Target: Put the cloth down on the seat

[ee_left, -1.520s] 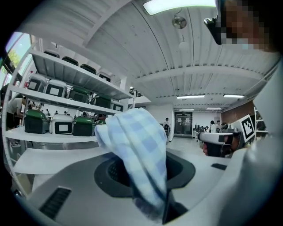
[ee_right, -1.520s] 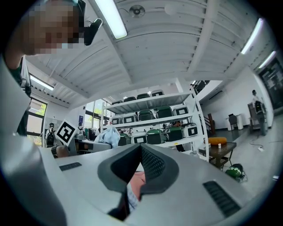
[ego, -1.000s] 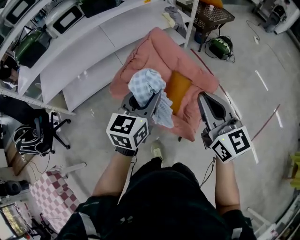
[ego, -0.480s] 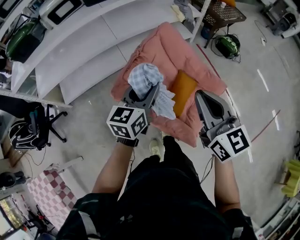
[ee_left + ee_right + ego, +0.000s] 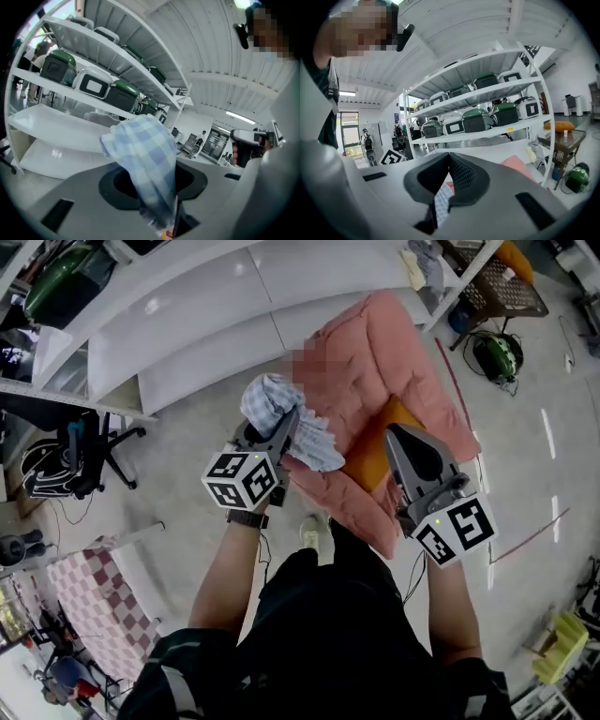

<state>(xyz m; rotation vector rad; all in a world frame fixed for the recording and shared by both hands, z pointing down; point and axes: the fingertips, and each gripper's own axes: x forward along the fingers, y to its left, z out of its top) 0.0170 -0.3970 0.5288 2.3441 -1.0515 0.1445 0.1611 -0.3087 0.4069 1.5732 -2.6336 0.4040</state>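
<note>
A blue-and-white checked cloth (image 5: pixel 274 401) hangs bunched from my left gripper (image 5: pixel 284 424), which is shut on it; in the left gripper view the cloth (image 5: pixel 146 159) fills the gap between the jaws. In the head view it is in the air at the left edge of the pink padded seat (image 5: pixel 398 352), which carries an orange cushion (image 5: pixel 377 452). My right gripper (image 5: pixel 393 433) hovers over the seat's near right part, shut, with its tips meeting and nothing held. In the right gripper view (image 5: pixel 449 156) the cloth (image 5: pixel 442 202) and the pink seat (image 5: pixel 518 167) show beyond the jaws.
White shelving (image 5: pixel 187 324) runs along the far left; green-lidded appliances (image 5: pixel 478 119) stand on its shelves. A black office chair (image 5: pixel 80 460) is at the left, a wicker table (image 5: pixel 497 282) and a green device (image 5: pixel 497 357) at the far right. My shoe (image 5: pixel 312 531) is near the seat's front.
The left gripper with the cloth has shifted from over the seat's middle to its left edge. The right gripper has kept beside it, and both grips are unchanged.
</note>
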